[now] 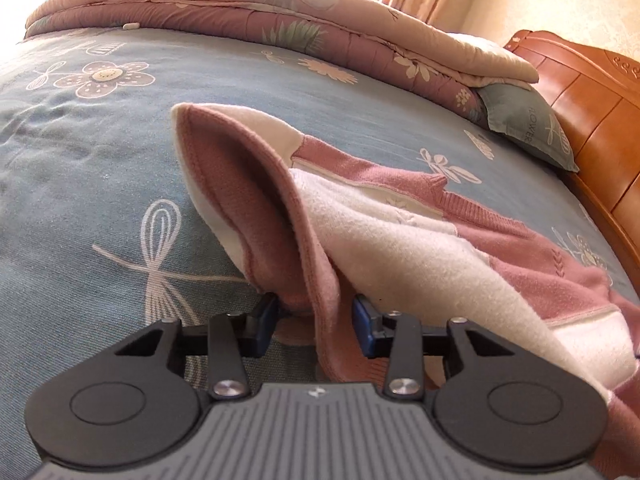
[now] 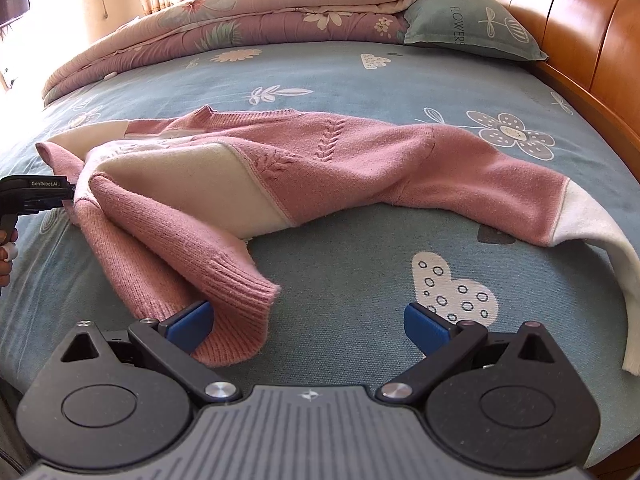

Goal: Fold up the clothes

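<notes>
Early fold step: pink-and-cream sweater (image 2: 304, 168) spread on bed (image 2: 360, 264) below pillow (image 2: 468, 24); left gripper (image 1: 314, 314) fingers clenched on its bunched edge, right gripper (image 2: 308, 320) fingers released beside ribbed hem; next, pinch hem, lift both together.

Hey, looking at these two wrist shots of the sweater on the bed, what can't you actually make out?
- Left wrist view: whether the left claw pinches the sweater; draped fabric covers the pad faces.
- Right wrist view: the sweater's cream cuff is cut off by the right edge.
- Right wrist view: the left claw's tips are hidden behind the sweater.
- Both views: the sweater's underside, against the bedsheet.
</notes>
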A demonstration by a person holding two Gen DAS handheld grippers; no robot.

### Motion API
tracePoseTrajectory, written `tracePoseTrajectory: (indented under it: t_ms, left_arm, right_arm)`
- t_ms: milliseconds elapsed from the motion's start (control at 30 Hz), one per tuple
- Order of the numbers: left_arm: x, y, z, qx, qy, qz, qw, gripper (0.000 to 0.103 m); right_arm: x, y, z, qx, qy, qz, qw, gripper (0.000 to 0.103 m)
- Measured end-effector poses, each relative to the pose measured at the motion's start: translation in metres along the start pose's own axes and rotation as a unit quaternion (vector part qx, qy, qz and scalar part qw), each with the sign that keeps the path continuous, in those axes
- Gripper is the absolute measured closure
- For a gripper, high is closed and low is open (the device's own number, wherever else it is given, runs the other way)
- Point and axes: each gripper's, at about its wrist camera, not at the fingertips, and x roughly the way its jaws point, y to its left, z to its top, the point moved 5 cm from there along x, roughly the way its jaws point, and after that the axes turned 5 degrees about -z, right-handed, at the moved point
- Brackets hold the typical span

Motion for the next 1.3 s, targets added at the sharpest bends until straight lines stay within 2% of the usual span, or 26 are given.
tracePoseTrajectory:
  t_ms: [100,167,267,333,567,833,1033,1133,1233,1300]
  left_arm:
    - [-0.003,-0.002,-0.014,-0.029,-0.007,-0.019,0.9994,0.067]
    - [-0.005,-0.005,-0.020,-0.022,-0.012,-0.020,0.9995,0.071]
    - [-0.007,-0.003,-0.018,-0.024,-0.013,-0.016,0.9995,0.097]
    - [-0.012,0.001,-0.010,-0.028,-0.021,-0.023,0.9991,0.100]
    - [-0.043,0.010,0.017,0.043,-0.020,0.004,0.9988,0.101]
    - [-0.073,0.049,0.035,0.068,-0.016,0.070,0.9951,0.102]
    - [-0.094,0.109,0.056,0.045,-0.008,0.139,0.9892,0.102]
    - [-0.099,0.142,0.069,0.036,0.000,0.177,0.9836,0.102]
    - [-0.097,0.171,0.077,0.030,0.027,0.213,0.9762,0.099]
    - [-0.097,0.185,0.080,0.031,0.030,0.256,0.9658,0.099]
  right_arm:
    - [-0.001,0.001,0.000,0.001,-0.001,0.001,1.000,0.000]
    - [0.000,0.000,0.000,0.002,0.000,0.001,1.000,0.000]
    - [0.000,0.001,0.001,0.002,0.000,0.001,1.000,0.000]
    - [-0.004,0.001,0.002,0.002,-0.005,0.001,1.000,0.000]
    - [-0.009,-0.003,0.002,0.007,-0.011,-0.007,1.000,0.000]
    - [-0.016,0.003,0.004,-0.002,-0.019,-0.008,1.000,0.000]
    - [-0.021,0.009,0.008,-0.010,-0.023,-0.010,1.000,0.000]
    - [-0.022,0.013,0.009,-0.016,-0.024,-0.012,0.999,0.000]
    - [-0.022,0.016,0.010,-0.020,-0.023,-0.015,0.999,0.000]
    - [-0.022,0.019,0.011,-0.021,-0.023,-0.015,0.999,0.000]
